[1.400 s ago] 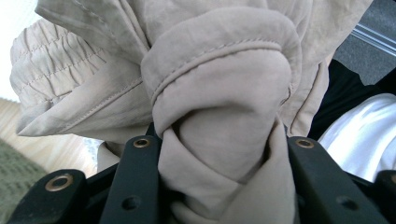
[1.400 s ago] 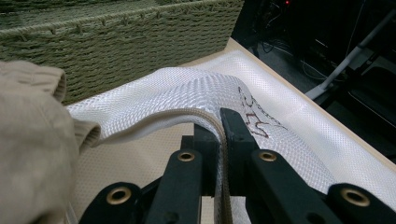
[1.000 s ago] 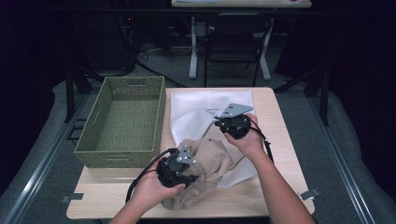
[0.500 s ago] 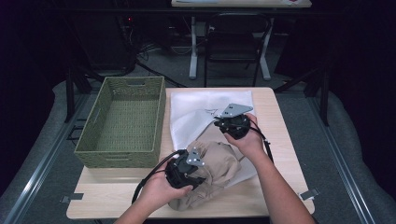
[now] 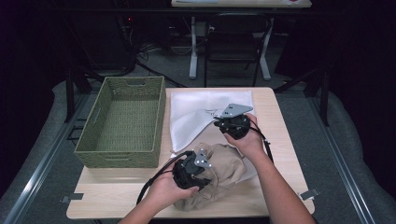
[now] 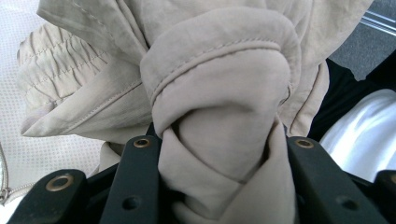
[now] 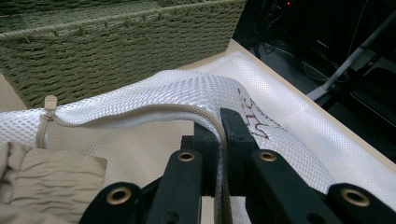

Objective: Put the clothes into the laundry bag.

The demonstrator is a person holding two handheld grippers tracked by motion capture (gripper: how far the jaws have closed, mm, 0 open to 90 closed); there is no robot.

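Work in hand: stuffing a beige garment (image 5: 219, 175) into a white mesh bag (image 5: 201, 116).

Left gripper (image 5: 190, 171) is clenched on a thick wad of the garment; in the left gripper view the cloth (image 6: 224, 116) bulges up between the two black jaws, rolled hem on top. Right gripper (image 5: 232, 125) is clamped tight on the bag's zipper edge (image 7: 196, 109), lifting that lip off the lower layer so the mouth gapes.

Key relation: the bag mouth opens toward the person's near-left, and the garment lies just in front of it, already touching the lower mesh layer. An elastic cuff (image 7: 60, 172) sits right at the opening, under the raised lip. The bundle's long axis runs roughly from near-left to far-right, in line with the mouth. The left hand is the nearer one to the bundle, so the push looks like its job, with the right keeping the lip up.

Surface: pale wooden table (image 5: 280, 135), bag spread flat on its far half. A green woven basket (image 5: 121, 121) stands just beside the bag on the left. Room beyond is dark; a chair (image 5: 233, 42) and desk legs stand behind.
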